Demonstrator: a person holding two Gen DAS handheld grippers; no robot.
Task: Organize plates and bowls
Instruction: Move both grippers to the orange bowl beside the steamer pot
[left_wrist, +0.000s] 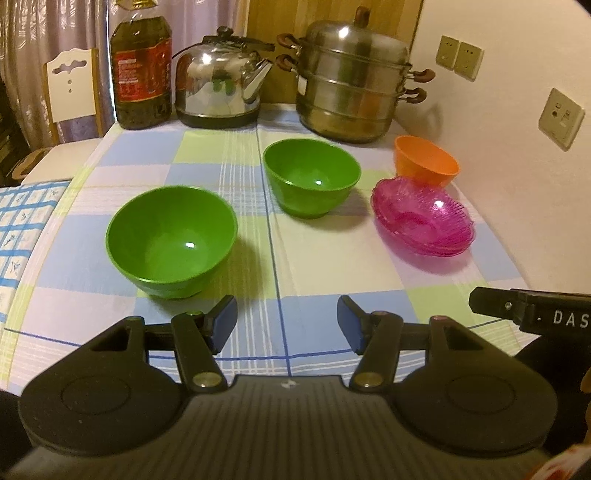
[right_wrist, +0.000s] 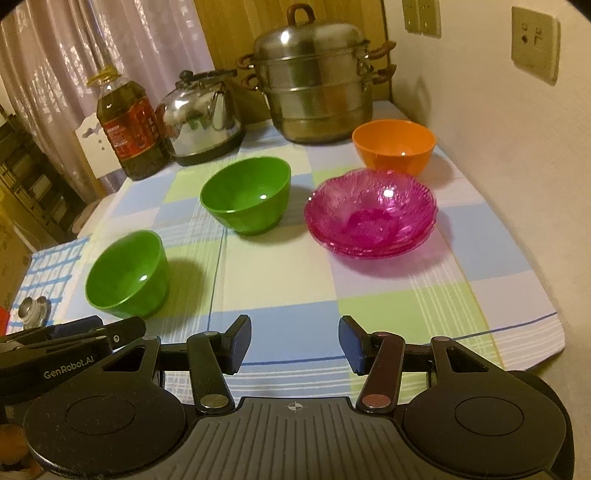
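Two green bowls stand upright on the checked tablecloth: the near one (left_wrist: 171, 236) (right_wrist: 127, 273) at the left, the far one (left_wrist: 312, 177) (right_wrist: 245, 194) toward the middle. A stack of pink glass plates (left_wrist: 424, 218) (right_wrist: 371, 212) lies to the right, with an orange bowl (left_wrist: 424, 160) (right_wrist: 393, 147) just behind it. My left gripper (left_wrist: 287, 325) hovers open and empty over the near table edge, short of the near green bowl. Over that same edge my right gripper (right_wrist: 294, 343) is open too, holding nothing. Each view catches the other gripper at its side.
A steel steamer pot (left_wrist: 351, 85) (right_wrist: 314, 77), a kettle (left_wrist: 221, 81) (right_wrist: 201, 114) and an oil bottle (left_wrist: 142, 70) (right_wrist: 129, 129) line the back of the table. The wall with sockets (left_wrist: 561, 118) runs along the right. A chair (left_wrist: 72, 88) stands at the left.
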